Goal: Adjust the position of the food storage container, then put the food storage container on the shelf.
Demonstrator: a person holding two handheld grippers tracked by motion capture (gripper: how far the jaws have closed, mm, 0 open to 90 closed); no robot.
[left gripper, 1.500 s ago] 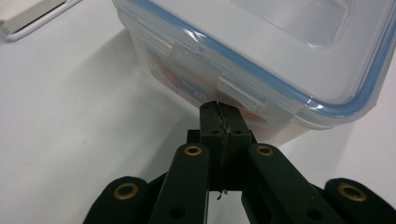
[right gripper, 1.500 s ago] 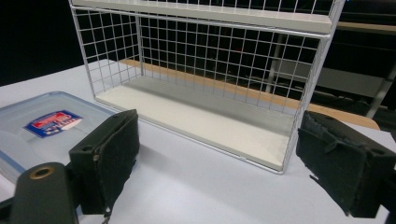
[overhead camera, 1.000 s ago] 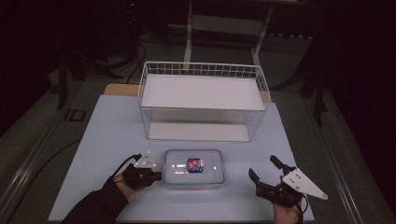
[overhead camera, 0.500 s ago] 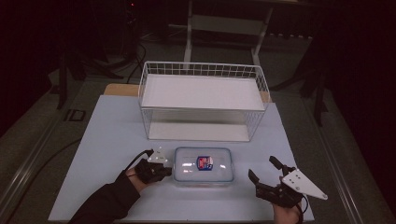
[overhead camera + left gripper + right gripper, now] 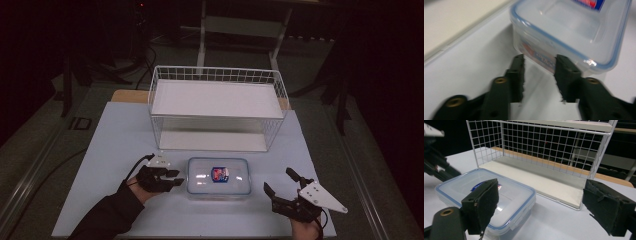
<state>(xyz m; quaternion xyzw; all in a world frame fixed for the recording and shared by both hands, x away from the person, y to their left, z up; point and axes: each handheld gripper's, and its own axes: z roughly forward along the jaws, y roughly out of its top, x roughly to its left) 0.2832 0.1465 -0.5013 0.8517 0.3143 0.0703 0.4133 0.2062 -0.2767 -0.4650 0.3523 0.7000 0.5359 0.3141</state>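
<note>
A clear lidded plastic container [image 5: 217,176] with a blue seal and a red-blue label lies on the white table in front of the wire rack. My left gripper [image 5: 176,178] sits at its left end, jaws a little apart. In the left gripper view, the left gripper [image 5: 539,67] has its tips just short of the container [image 5: 574,30] wall, with nothing between them. My right gripper [image 5: 278,180] rests to the right of the container, wide open. In the right gripper view, the right gripper [image 5: 540,202] has the container [image 5: 486,192] beside its left jaw.
A white wire rack [image 5: 215,107] with a solid shelf on top stands behind the container, its front side open. The white table top [image 5: 115,140] ends at a dark floor on all sides. A cable trails from the left gripper.
The left gripper moved right against the container's left end, and the container slid a little to the right. The right gripper stayed where it was.
</note>
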